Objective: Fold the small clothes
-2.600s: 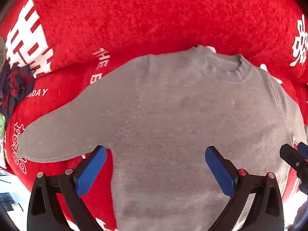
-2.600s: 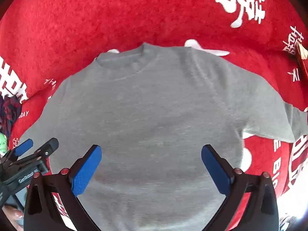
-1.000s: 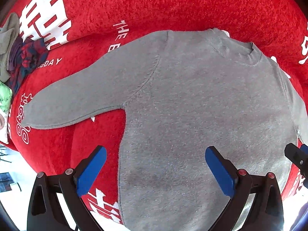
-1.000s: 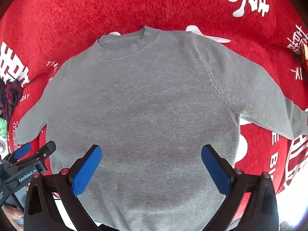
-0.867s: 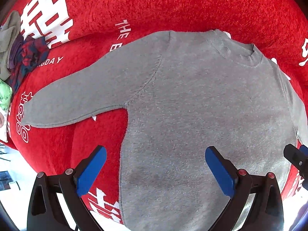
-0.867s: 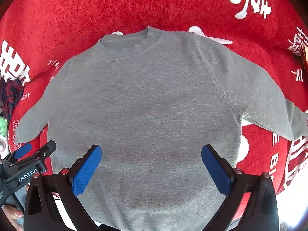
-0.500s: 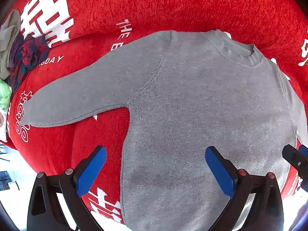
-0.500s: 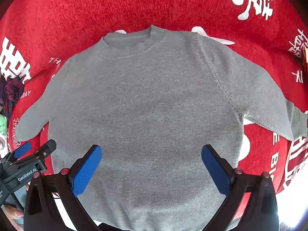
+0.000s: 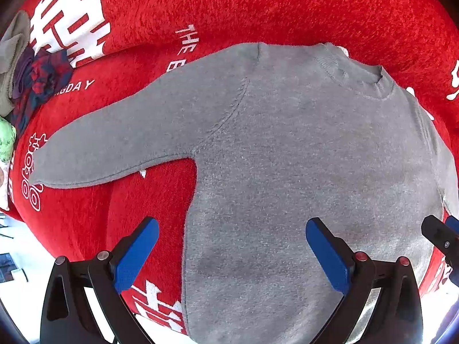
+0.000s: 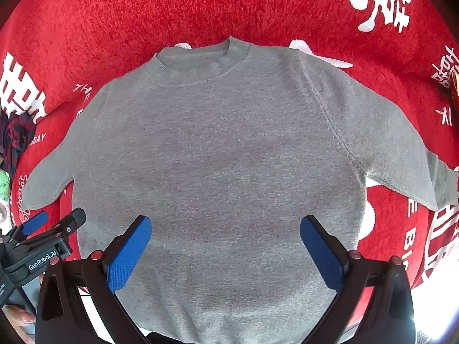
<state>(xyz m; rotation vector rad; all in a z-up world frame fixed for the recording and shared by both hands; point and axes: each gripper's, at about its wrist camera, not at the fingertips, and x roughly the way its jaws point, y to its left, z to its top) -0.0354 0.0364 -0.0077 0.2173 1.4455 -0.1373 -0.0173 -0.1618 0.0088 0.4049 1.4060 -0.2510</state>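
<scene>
Grey sweater (image 10: 223,154) is lying flat, face up, mid red blanket (image 10: 143,14), collar toward the far edge, both sleeves spread out. Left gripper (image 9: 232,246) and right gripper (image 10: 226,243) are hovering over the hem near the front edge, jaws wide, holding nothing. Looks like pre-fold stage; next likely calls for pinching a sleeve (image 9: 129,140) and bringing it across the body.
</scene>
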